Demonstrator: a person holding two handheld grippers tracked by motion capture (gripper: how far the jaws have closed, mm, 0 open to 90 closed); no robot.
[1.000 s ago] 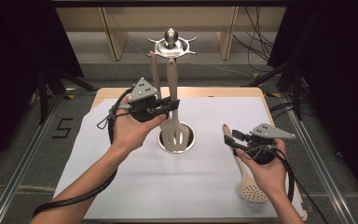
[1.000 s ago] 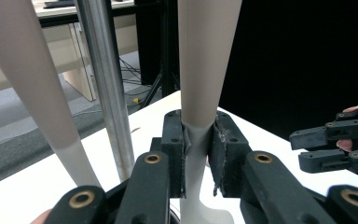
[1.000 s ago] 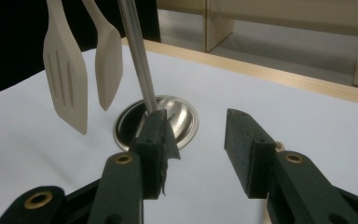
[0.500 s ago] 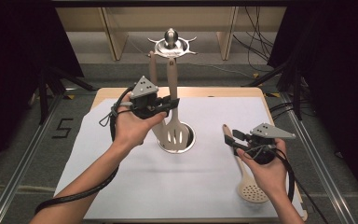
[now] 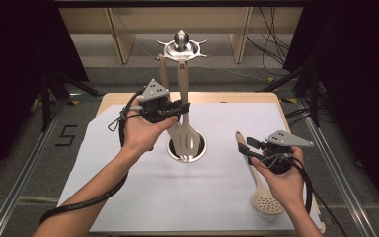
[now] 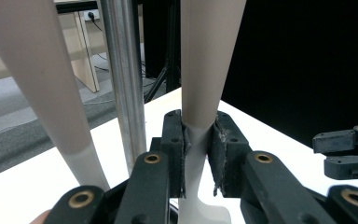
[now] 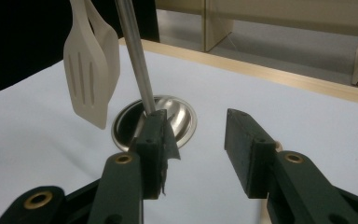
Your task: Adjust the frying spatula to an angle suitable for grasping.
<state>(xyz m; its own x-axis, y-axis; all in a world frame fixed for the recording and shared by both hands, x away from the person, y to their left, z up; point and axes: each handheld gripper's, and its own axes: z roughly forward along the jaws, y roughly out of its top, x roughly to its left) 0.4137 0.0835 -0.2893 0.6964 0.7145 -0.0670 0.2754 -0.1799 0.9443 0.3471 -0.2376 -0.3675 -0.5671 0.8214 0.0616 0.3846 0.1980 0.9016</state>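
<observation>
Slotted spatula (image 5: 187, 140) hanging from utensil stand (image 5: 181, 48) over its round steel base (image 5: 201, 148), handle clamped between left gripper (image 5: 182, 106) jaws; right gripper (image 5: 244, 146) jaws spread wide, holding nothing, above skimmer spoon (image 5: 264, 200) lying flat on white table cover (image 5: 177, 197)

A lab: black curtains (image 5: 24, 44), floor rails (image 5: 24, 163), loose cables (image 5: 271, 29).

The left tool (image 6: 199, 154) clamps a beige handle (image 6: 205, 70); a steel pole (image 6: 123, 70) stands just left of it.
</observation>
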